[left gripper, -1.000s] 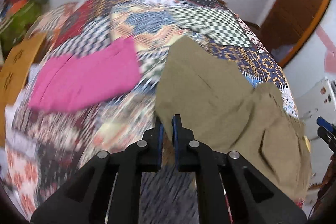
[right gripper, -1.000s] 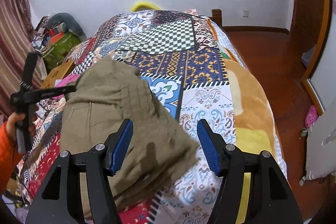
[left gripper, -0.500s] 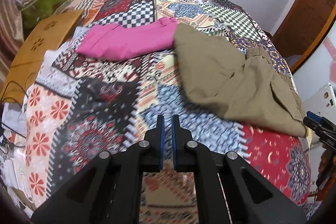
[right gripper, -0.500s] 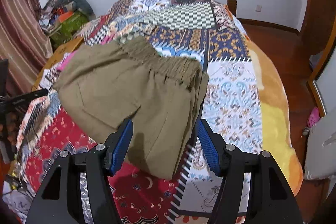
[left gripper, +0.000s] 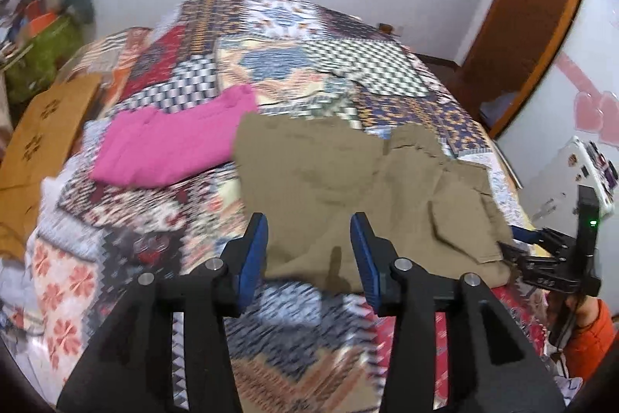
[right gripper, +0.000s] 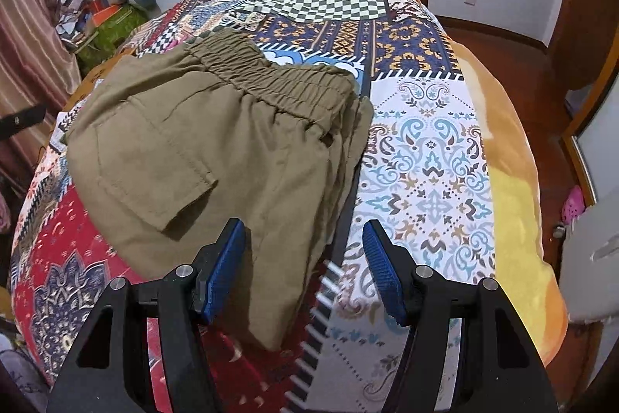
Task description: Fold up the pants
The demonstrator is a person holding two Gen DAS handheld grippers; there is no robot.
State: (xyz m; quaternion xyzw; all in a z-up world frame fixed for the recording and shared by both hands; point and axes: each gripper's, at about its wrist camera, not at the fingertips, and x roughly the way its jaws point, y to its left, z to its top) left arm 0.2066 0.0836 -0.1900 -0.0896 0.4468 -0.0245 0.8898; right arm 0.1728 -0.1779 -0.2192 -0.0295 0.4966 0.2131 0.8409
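Observation:
Olive-brown pants [right gripper: 216,149] lie folded on the patchwork bedspread [right gripper: 425,157], their elastic waistband toward the far end of the bed. My right gripper [right gripper: 305,269] hovers open over their near right edge; the fabric lies below its left pad, not pinched. In the left wrist view the same pants [left gripper: 348,188] lie ahead. My left gripper [left gripper: 309,258] is above their near edge with its jaws opening and nothing pressed between the pads. The right gripper [left gripper: 541,258] shows at the pants' right corner, held by a hand in an orange sleeve [left gripper: 592,339].
A folded pink garment [left gripper: 174,146] lies on the bed left of the pants. A cardboard box [left gripper: 42,134] and a green bag [left gripper: 42,57] stand beside the bed's left side. The wooden floor [right gripper: 522,64] and a door frame [left gripper: 534,26] are on the right.
The left gripper's jaws, shut in both earlier frames, now stand apart, and it has swung back toward the pants. The pants have dropped flat. The right gripper has sunk closer to them.

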